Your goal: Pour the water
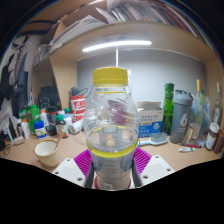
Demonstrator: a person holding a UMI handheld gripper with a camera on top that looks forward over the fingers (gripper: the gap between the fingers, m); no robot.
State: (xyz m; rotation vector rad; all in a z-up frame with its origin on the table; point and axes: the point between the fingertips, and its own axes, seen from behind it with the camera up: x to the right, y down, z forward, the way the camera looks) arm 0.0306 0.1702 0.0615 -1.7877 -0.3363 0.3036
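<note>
While the tool (111, 160) is pinching the clear yellow-capped bottle (110, 128) upright between its pads, the white bowl (46, 151) is sitting on the tabletop (30, 165) down to the bottle's left, so I'm guessing the pour tips that way.

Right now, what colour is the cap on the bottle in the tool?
Yellow. The cap tops the clear bottle, seen best in the gripper view.

A cluttered workroom or lab-like office: a wooden worktop (30, 160) crowded with small bottles (40, 128), a red can (78, 106), a white bowl (46, 152) and a cardboard box (150, 120), with a fluorescent strip light (117, 45) across the upper middle
</note>
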